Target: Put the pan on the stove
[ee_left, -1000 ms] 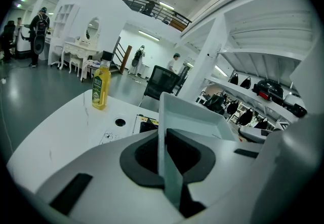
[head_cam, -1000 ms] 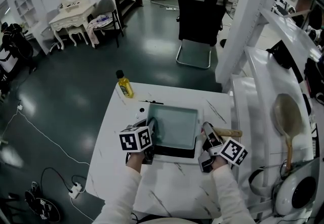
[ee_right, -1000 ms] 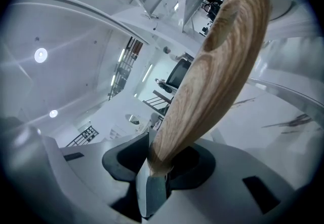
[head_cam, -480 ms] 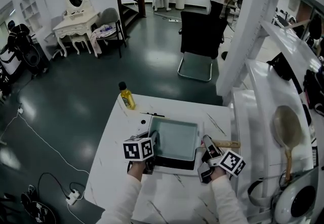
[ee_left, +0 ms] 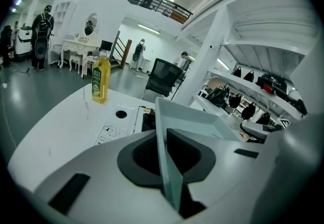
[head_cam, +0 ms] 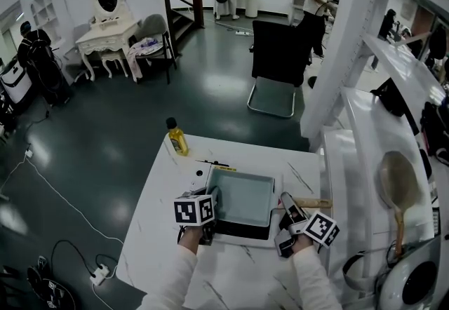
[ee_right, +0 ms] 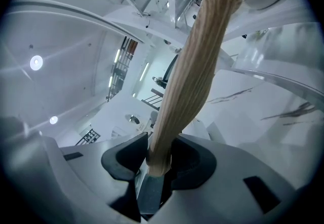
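Pan: the pan [head_cam: 242,196] is sitting on the stove [head_cam: 242,230], mid-table.
Left gripper: the left gripper [head_cam: 212,198] is clamping the pan's left wall, jaws nearly together.
Right gripper: the right gripper [head_cam: 289,205] has just been opening; the wooden handle [head_cam: 316,202] is lying between its jaws, against both pads.
Around: an oil bottle [head_cam: 177,139] is standing at the table's [head_cam: 161,238] far left corner, well apart from the stove.
Edges: white shelving [head_cam: 365,126] is crowding the table's right side, near the handle.
Open room: bare tabletop is showing left of and in front of the stove.
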Tool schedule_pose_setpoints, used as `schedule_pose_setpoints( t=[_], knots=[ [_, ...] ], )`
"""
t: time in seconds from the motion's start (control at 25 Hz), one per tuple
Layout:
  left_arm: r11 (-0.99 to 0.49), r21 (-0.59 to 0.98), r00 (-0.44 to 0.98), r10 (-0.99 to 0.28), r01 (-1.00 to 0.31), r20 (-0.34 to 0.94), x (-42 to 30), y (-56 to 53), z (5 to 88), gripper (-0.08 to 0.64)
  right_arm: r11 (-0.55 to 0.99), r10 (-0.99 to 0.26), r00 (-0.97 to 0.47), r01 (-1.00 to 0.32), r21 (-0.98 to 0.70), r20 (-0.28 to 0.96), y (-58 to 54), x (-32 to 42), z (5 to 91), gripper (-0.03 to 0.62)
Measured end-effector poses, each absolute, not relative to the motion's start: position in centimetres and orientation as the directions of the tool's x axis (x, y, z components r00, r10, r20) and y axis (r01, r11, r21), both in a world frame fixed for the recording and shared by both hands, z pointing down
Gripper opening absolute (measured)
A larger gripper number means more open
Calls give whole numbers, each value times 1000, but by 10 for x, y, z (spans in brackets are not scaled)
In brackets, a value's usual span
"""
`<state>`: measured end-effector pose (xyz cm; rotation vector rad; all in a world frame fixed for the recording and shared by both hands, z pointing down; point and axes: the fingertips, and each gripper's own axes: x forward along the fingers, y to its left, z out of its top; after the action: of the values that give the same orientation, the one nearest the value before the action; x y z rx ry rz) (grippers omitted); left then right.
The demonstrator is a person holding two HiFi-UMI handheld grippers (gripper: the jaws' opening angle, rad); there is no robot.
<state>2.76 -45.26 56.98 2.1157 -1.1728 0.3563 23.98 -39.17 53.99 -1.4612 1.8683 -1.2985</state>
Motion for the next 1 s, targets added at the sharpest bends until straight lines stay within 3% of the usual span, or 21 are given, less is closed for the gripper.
schedule_pose_setpoints(
  t=[0.2, 0.64, 1.0],
  knots=[
    [-361, 424, 550, -645, -831, 530, 27, -453, 569, 38, 13, -915, -355, -503, -864, 193, -393, 240, 540, 160],
    [-344, 422, 531, -689, -839, 493, 10, -451, 556, 137, 20, -905, -356, -584, -811, 234, -386, 242, 541, 193],
    [-322, 411, 491, -762, -853, 423, -13, -439, 533, 141, -8, -908, -332, -597, -802, 256, -362, 247, 542, 201]
  ],
)
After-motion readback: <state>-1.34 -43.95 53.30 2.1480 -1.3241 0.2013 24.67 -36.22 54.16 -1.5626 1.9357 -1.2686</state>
